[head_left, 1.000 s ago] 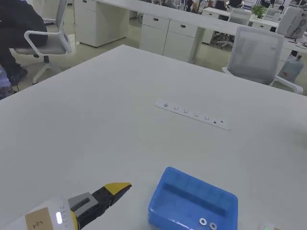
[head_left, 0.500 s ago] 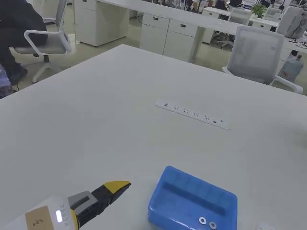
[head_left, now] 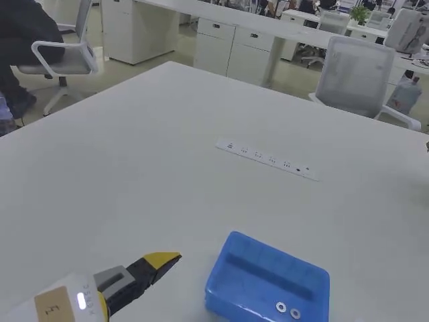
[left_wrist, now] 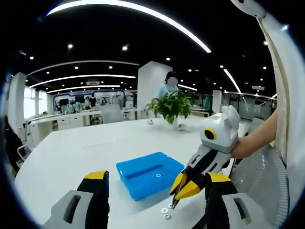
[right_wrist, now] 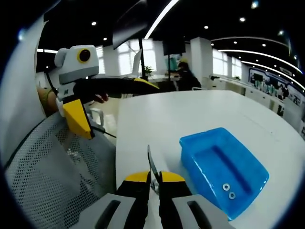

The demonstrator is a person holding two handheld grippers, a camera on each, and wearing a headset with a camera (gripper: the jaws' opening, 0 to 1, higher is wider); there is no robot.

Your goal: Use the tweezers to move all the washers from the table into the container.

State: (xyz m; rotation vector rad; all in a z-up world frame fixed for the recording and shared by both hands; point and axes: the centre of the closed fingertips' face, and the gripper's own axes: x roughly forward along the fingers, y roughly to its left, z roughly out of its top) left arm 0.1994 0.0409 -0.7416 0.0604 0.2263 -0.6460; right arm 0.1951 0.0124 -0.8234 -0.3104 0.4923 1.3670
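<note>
A blue container (head_left: pixel 268 285) sits near the front of the white table (head_left: pixel 167 154), with two washers (head_left: pixel 287 310) inside it. My left gripper (head_left: pixel 161 260) rests to its left, jaws wide apart and empty (left_wrist: pixel 157 175). In the left gripper view, my right gripper (left_wrist: pixel 188 186) comes in from the right and holds thin metal tweezers, whose tips point down beside two loose washers (left_wrist: pixel 166 213) on the table in front of the container (left_wrist: pixel 148 174). In the right gripper view, the right gripper (right_wrist: pixel 155 177) is shut on the tweezers (right_wrist: pixel 151 164), with the container (right_wrist: pixel 221 169) to the right.
A recessed socket strip (head_left: pixel 268 161) runs across the table's middle. Office chairs (head_left: pixel 358 74) stand beyond the far edge. A potted plant (left_wrist: pixel 171 107) and a person (left_wrist: pixel 167 88) are at the far end. A mesh chair (right_wrist: pixel 57 176) sits close by the table's near edge.
</note>
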